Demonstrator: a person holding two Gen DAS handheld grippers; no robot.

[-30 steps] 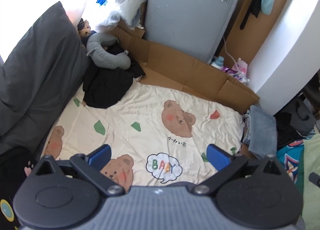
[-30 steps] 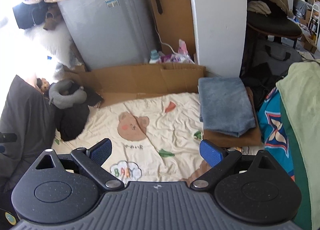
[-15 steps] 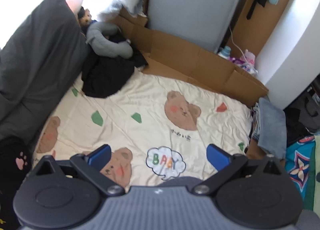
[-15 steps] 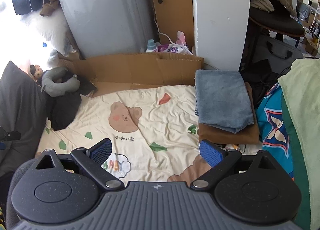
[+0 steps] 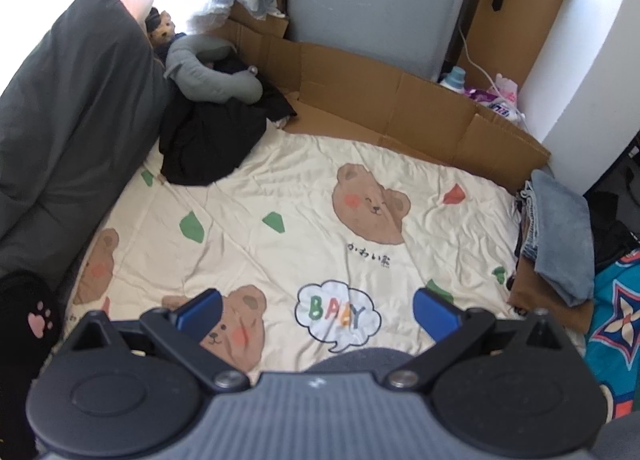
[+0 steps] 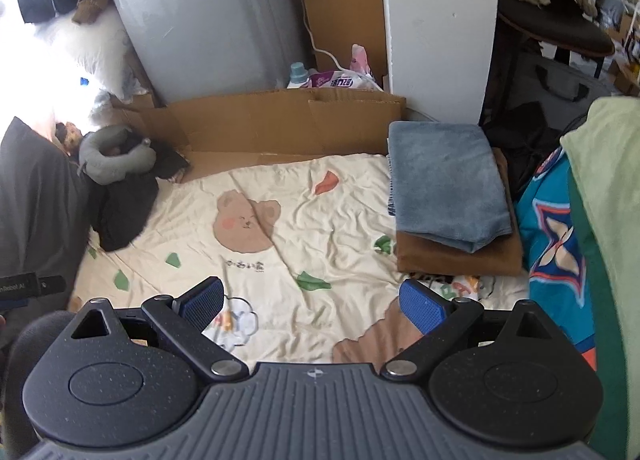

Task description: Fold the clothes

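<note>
A crumpled black garment [image 5: 212,135] lies heaped at the far left corner of the bear-print sheet [image 5: 304,219], under a grey neck pillow [image 5: 208,73]. At the sheet's right edge a folded blue-grey towel [image 6: 444,183] tops a folded brown garment [image 6: 460,256], long axes running away from the cameras. Both tongs, left [image 5: 316,308] and right [image 6: 316,306], hover level above the sheet's near end, spread wide and holding nothing. The sheet reads "BABY" [image 5: 336,314]. Flattened cardboard [image 6: 280,119] lines the far side.
</note>
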